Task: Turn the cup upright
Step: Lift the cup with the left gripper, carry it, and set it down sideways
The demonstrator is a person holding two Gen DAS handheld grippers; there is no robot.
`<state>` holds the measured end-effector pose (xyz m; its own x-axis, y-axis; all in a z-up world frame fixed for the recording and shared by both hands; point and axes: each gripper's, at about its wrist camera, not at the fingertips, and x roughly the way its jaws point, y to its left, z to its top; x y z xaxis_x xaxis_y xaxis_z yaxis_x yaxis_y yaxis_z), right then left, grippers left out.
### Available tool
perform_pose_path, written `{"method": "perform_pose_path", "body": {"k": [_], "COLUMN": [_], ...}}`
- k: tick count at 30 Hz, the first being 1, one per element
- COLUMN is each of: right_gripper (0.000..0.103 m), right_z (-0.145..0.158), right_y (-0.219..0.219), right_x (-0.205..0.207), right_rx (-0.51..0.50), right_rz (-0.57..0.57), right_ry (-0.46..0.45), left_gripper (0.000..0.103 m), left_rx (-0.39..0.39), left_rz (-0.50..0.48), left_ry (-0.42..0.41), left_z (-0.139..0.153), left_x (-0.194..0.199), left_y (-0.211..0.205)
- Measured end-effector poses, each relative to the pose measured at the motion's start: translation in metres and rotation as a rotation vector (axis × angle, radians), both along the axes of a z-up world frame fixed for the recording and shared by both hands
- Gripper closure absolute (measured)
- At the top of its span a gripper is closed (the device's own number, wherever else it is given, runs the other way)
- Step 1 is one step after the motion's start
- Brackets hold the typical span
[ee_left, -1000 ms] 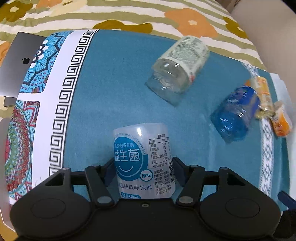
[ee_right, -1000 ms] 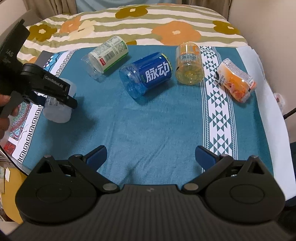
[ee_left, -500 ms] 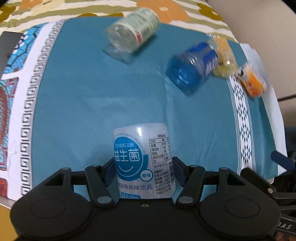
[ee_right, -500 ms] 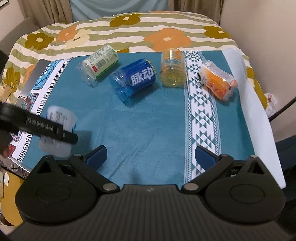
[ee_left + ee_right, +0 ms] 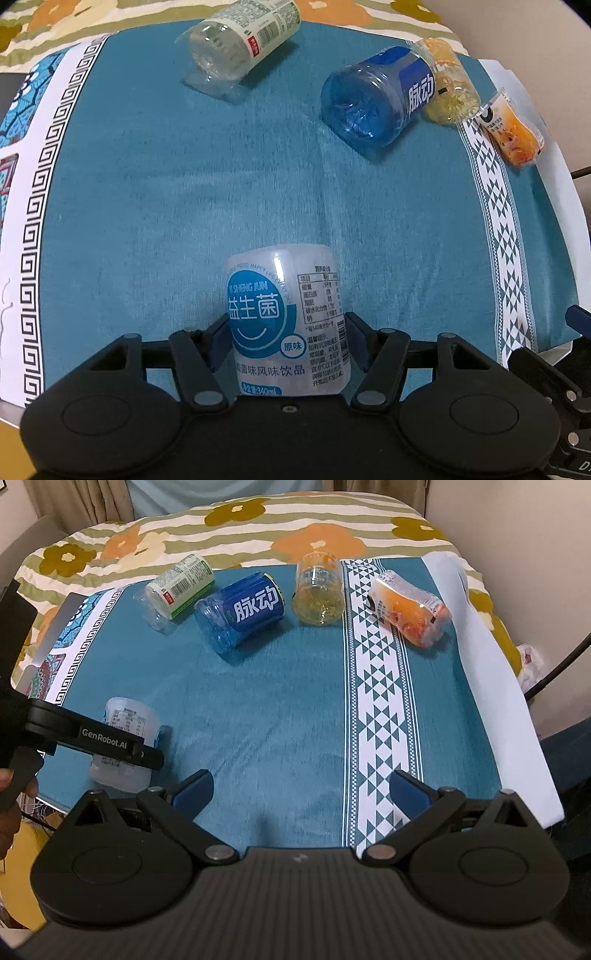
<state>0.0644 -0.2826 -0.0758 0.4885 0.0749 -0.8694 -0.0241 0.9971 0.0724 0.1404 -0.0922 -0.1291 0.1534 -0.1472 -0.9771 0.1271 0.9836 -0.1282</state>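
My left gripper (image 5: 286, 339) is shut on a frosted white cup with a blue smiley label (image 5: 286, 321) and holds it upright just above the teal cloth (image 5: 184, 192), near its front left edge. The same cup (image 5: 123, 738) and left gripper (image 5: 110, 744) show at the left of the right wrist view. My right gripper (image 5: 299, 790) is open and empty over the front middle of the cloth. Several other cups lie on their sides at the back: a clear green-label one (image 5: 177, 587), a blue one (image 5: 240, 613), a yellow one (image 5: 317, 587) and an orange one (image 5: 406, 609).
The teal cloth has a white patterned band (image 5: 373, 686) on the right and a key-pattern border (image 5: 40, 206) on the left. A flowered striped blanket (image 5: 258, 528) lies beyond it. A grey laptop (image 5: 55, 627) sits at the far left. A wall (image 5: 517, 535) stands to the right.
My left gripper has carried the white cup from the left part of the cloth towards the front. The right gripper has pulled back and up a little, still open.
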Motion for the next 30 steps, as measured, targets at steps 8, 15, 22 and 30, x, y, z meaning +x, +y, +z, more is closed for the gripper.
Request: {"method": "perform_pose_path", "body": {"k": [8,15,22,30], "right_gripper": [0.0,0.0,0.0,0.0], "right_z": [0.0,0.005,0.017,0.032], "right_y": [-0.002,-0.002,0.006,0.027], "right_x": [-0.002,-0.001,0.001,0.006], "right_rx": [0.019,0.021,0.028,0.025], "right_rz": [-0.009,-0.012,-0.006,0.038], "right_ry": [0.004,0.0,-0.021,-0.046], "left_gripper": [0.012,0.009,0.008,0.008], "left_rx": [-0.003,-0.006,-0.048,-0.093], "left_rz": [0.001,0.01,0.039,0.067], "left_ry": [-0.006,-0.03,-0.057,-0.082], "left_z": [-0.002,0.008,0.022,0.035], "left_x": [0.001,-0.003,-0.015,-0.028], "left_y": [0.002,0.012,0.028,0.048]}}
